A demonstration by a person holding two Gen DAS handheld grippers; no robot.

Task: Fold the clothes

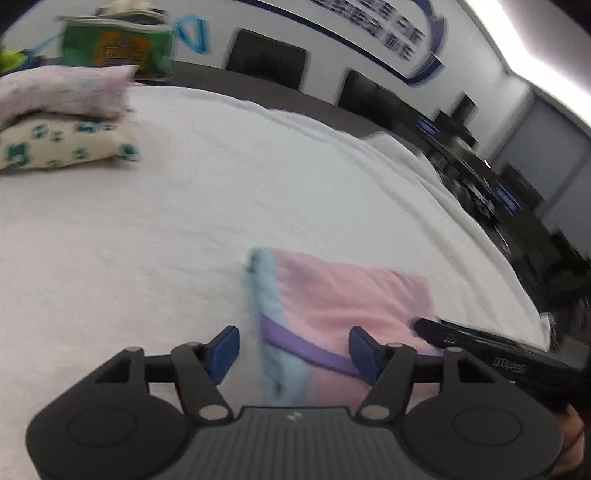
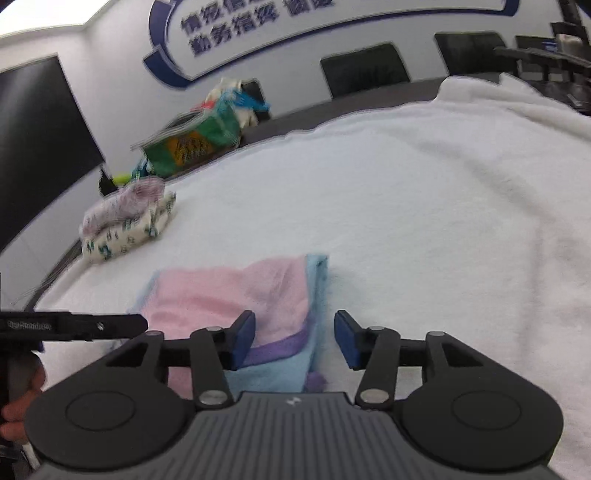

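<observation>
Long dark table [image 2: 295,114] draped with a white fleece cover [image 2: 406,221]. Behind the table, black office chairs [image 2: 364,70] stand against a white wall [image 2: 110,40] bearing blue lettering [image 2: 229,26]; left of the lettering, a dark screen [image 2: 37,129].

The pink garment [image 1: 343,299] is soft, fuzzy cloth with a blue and purple edge. It lies on a white cover [image 1: 184,221] that looks like fluffy towel cloth. The left gripper [image 1: 293,350] is matt black plastic with shiny metal pins.
</observation>
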